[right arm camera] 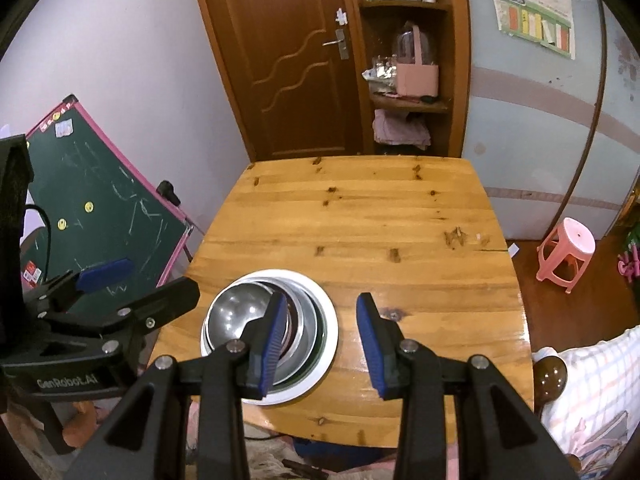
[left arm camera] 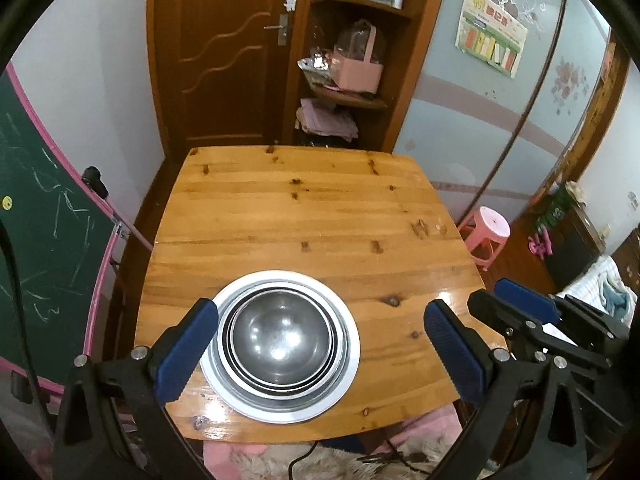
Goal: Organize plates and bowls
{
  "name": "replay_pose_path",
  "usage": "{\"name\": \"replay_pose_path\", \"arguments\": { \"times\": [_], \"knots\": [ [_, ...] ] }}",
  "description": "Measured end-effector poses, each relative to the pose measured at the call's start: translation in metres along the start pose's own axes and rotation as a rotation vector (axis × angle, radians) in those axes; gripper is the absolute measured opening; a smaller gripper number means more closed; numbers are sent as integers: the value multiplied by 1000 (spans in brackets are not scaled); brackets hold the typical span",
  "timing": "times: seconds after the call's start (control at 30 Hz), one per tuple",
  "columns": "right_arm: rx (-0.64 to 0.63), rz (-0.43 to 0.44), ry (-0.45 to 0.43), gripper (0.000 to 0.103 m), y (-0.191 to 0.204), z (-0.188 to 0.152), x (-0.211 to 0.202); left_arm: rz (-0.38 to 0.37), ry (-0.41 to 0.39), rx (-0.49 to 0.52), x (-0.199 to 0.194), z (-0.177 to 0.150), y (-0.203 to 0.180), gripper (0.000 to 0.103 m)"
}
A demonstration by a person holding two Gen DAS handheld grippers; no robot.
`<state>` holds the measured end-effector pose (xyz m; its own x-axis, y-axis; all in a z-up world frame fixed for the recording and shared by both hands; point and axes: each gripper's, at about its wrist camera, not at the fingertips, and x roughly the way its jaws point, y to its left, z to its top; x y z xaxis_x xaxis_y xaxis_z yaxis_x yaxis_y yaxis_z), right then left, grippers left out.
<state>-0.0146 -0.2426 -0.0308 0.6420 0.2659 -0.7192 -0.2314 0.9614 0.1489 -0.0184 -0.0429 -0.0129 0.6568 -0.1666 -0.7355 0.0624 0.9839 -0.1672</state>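
1. The task's things sit as one stack near the front edge of the glossy knotted-pine bench (left arm camera: 304, 208): a round white ceramic plate (left arm camera: 352, 344) at the bottom, with several nested stainless-steel bowls (left arm camera: 280, 336) in it, the smallest on top and empty.

2. The left tongs (left arm camera: 320, 340) are released, jaws spread wide and empty. They hang above the stack, one blue pad over the plate's left rim and the other over bare wood to its right; whether anything touches cannot be told, but nothing is gripped.

3. The right tongs (right arm camera: 322, 340) are also released and empty, straddling the stack's right edge. One pad hangs over the bowls, the other over bare bench.

4. The stacking looks essentially done, so the step in hand is likely a last check or a drawing back. In the right wrist view the bowls seem to sit left of the plate's centre; fisheye distortion may exaggerate this.

5. To do it well, lift both tongs straight up before pulling back, so no pad catches a rim and drags the nest.

6. If centring is needed, nudge the outermost bowl's rim gently with one pad. Steel on glazed ceramic probably slides easily, so a light push should do.

7. The stack is near the front edge; push away from that edge.
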Motion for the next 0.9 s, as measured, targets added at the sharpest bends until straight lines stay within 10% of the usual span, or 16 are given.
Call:
{"name": "replay_pose_path", "arguments": {
  "times": [0.9],
  "knots": [
    [-8, -101, -40, 38, -4, 3, -4, 159, -48, -25, 2, 1, -22, 102]
  ]
}}
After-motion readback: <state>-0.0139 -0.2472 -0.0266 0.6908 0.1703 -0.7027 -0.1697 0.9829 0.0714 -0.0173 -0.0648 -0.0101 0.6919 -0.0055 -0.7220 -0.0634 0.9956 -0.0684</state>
